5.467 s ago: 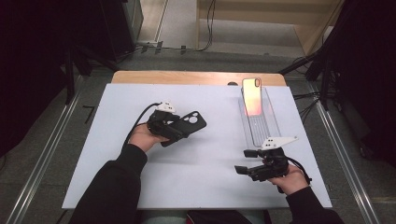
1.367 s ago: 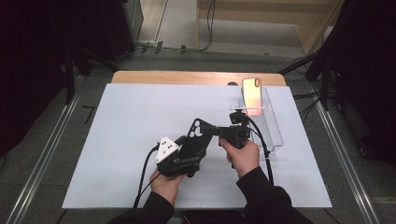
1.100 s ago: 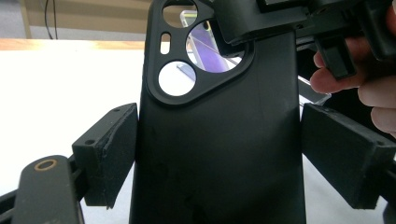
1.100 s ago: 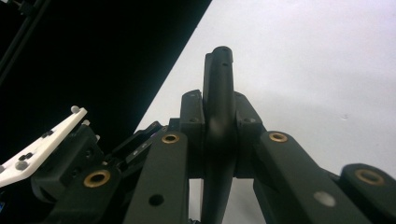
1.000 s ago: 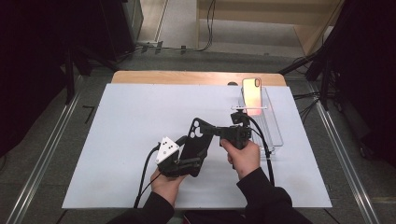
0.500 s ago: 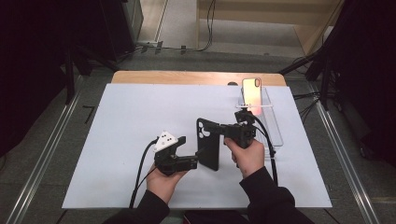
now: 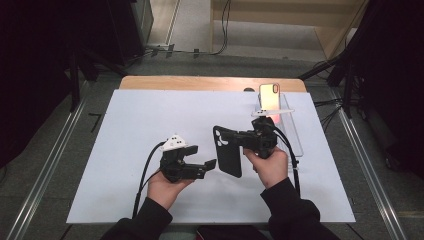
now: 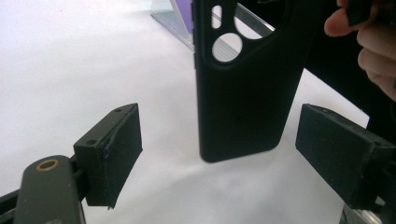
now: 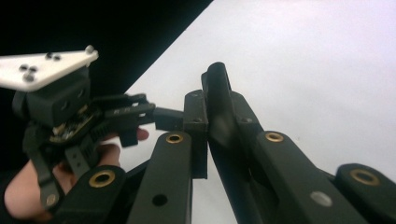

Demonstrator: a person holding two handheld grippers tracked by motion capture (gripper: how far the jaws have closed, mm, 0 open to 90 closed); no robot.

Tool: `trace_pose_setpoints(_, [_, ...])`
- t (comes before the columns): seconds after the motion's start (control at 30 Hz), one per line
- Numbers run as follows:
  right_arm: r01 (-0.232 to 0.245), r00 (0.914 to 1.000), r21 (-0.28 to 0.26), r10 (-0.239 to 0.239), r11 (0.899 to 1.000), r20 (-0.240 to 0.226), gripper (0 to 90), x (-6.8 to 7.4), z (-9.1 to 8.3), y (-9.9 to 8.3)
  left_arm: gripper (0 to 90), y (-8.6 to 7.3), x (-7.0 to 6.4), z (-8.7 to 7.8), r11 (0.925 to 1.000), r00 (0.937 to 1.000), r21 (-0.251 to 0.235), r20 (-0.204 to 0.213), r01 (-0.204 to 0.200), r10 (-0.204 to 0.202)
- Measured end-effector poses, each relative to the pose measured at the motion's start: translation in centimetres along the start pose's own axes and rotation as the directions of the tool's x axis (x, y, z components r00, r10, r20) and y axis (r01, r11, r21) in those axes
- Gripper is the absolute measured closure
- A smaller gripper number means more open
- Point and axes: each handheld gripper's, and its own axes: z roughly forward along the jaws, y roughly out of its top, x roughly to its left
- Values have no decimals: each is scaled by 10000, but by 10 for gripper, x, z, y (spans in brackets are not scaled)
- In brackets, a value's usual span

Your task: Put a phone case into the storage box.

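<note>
The phone case (image 8: pixel 240 88) looks like matt black rubbery plastic, the fingers (image 8: pixel 114 151) carry rough matt black pads, the worktop (image 7: pixel 125 130) has a smooth white sheet over wood, and the stand (image 7: pixel 292 130) is clear glossy plastic.

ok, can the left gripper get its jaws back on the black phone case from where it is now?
Probably yes. The left gripper is open, and the black phone case hangs just beyond its jaws with nothing between them. The right gripper clamps the case's other end, so the lower end is free to take.
</note>
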Motion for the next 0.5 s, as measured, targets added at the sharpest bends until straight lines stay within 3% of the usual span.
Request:
trace_pose_setpoints(0.13, [557,9982,177,-553,9983,-241,790,1,-2,2,148,5,6,-4,9990,9992,404,360,-185,170])
trace_pose_setpoints(0.3, [1546,9864,234,-1530,9877,-599,789,2,-6,1,148,10,10,-9,9979,9972,443,589,-480,454])
trace_pose_setpoints(0.4, [1750,9812,299,-1718,9841,-878,789,2,-8,2,149,14,12,-12,9966,9941,643,984,-519,454])
trace_pose_setpoints(0.5, [1880,9761,305,-1833,9817,-1165,789,-1,-9,1,149,17,13,-15,9935,9876,734,1373,-874,767])
